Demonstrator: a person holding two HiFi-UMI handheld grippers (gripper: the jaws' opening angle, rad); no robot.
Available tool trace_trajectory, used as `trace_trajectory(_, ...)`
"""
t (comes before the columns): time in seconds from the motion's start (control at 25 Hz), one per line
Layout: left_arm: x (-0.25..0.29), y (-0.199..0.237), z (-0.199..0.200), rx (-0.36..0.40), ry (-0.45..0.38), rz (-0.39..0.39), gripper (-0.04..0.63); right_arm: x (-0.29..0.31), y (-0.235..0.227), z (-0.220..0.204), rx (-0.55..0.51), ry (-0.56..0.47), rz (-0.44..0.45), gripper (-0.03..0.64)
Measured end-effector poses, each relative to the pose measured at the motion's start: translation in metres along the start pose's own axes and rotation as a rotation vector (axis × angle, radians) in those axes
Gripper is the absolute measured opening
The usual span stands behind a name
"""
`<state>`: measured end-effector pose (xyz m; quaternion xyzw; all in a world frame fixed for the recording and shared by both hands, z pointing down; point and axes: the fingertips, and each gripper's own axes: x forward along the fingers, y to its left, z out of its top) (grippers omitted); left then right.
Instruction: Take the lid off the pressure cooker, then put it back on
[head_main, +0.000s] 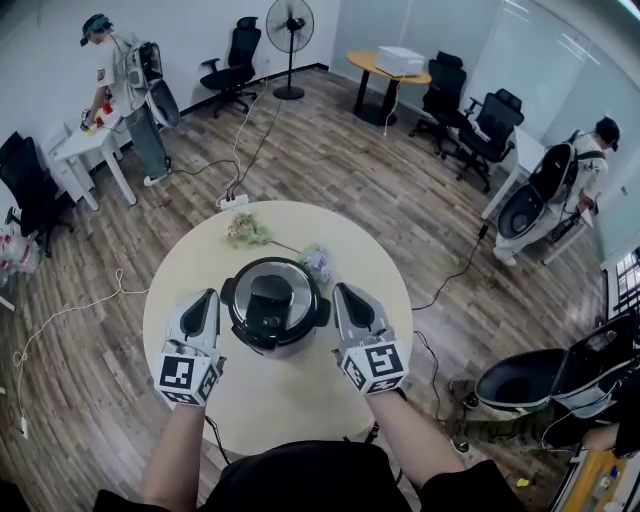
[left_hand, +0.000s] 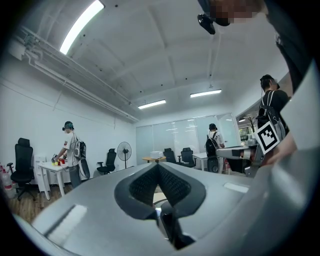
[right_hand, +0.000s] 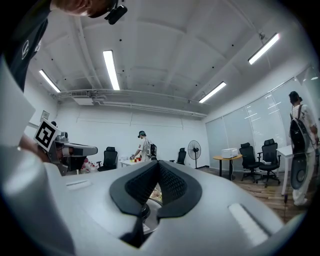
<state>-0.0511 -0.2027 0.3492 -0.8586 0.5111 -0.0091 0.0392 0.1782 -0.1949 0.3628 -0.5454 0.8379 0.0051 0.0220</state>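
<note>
The pressure cooker (head_main: 275, 308) stands in the middle of a round beige table (head_main: 290, 405), its dark lid (head_main: 272, 296) with the black handle seated on top. My left gripper (head_main: 209, 297) rests on the table just left of the cooker, and my right gripper (head_main: 342, 291) rests just right of it. Both point away from me and are shut, with nothing between the jaws. Neither touches the cooker. The left gripper view shows its closed jaws (left_hand: 158, 166). In the right gripper view the closed jaws (right_hand: 157, 164) show a sliver of the cooker's rim (right_hand: 145, 216) below them.
A bunch of dried flowers (head_main: 246, 231) and a small pale bundle (head_main: 318, 262) lie on the table behind the cooker. A power strip (head_main: 232, 201) and cables lie on the wooden floor beyond. Office chairs, a standing fan (head_main: 289, 30) and other people at desks surround the table.
</note>
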Motion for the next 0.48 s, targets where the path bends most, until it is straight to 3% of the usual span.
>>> trace_trajectory(0.48,0.0022,-0.0003,-0.0014,-0.007,0.008,-0.004,0.000,0.0006,0.0002,0.0005,-0.010,0.003,-0.008,0.006)
